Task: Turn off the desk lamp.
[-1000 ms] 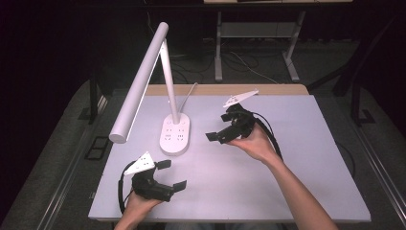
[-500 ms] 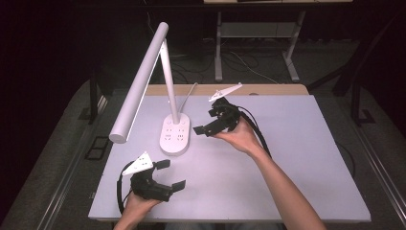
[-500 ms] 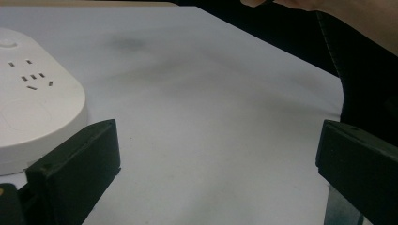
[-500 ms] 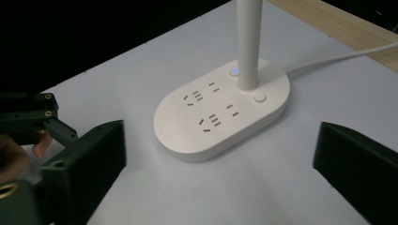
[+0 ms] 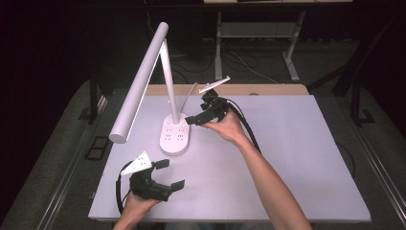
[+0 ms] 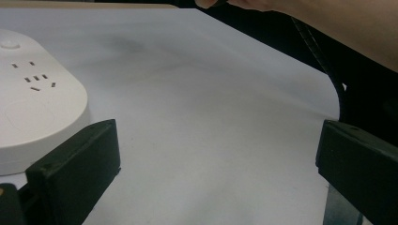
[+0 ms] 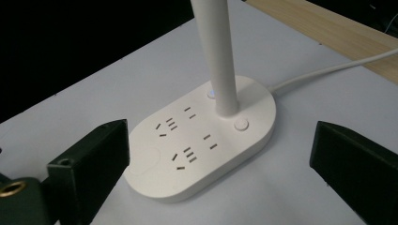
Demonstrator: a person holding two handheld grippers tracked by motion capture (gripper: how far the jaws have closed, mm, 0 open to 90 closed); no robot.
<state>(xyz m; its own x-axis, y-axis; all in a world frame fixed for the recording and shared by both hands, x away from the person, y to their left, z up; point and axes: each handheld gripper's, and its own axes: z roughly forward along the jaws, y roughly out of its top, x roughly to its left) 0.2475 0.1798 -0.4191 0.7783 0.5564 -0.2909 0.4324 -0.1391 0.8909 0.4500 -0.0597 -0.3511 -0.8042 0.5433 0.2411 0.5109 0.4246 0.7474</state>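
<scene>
Two hand-held grippers show in the high view, over a pale grey table (image 5: 297, 158). A white desk lamp (image 5: 165, 86) stands at the table's far left part, its oval base (image 5: 174, 139) flat on the surface, its stem rising from the far end of the base and its long tube head slanting down toward the near left. The right gripper (image 5: 196, 118) is held above the table just right of the base, jaws parted and holding nothing, pointing at the base. The left gripper (image 5: 170, 175) sits near the front edge, well apart from the lamp, jaws likewise spread and empty.

In the left gripper view, its own two black jaws stand wide apart over bare table. The lamp base (image 6: 33, 117) lies at the left, close to the left jaw; whether they touch cannot be told. The other forearm (image 6: 338, 26) crosses the upper right, a black cable (image 6: 324, 70) hanging beneath it.

In the right gripper view, the jaws stand released on either side of the lamp base (image 7: 202, 145), which lies between and beyond them. Sockets mark the top of the base, a round button (image 7: 241, 124) sits beside the stem (image 7: 218, 56), and a white cord (image 7: 328, 68) runs off toward the wooden strip (image 7: 328, 28) at the table's far side.
</scene>
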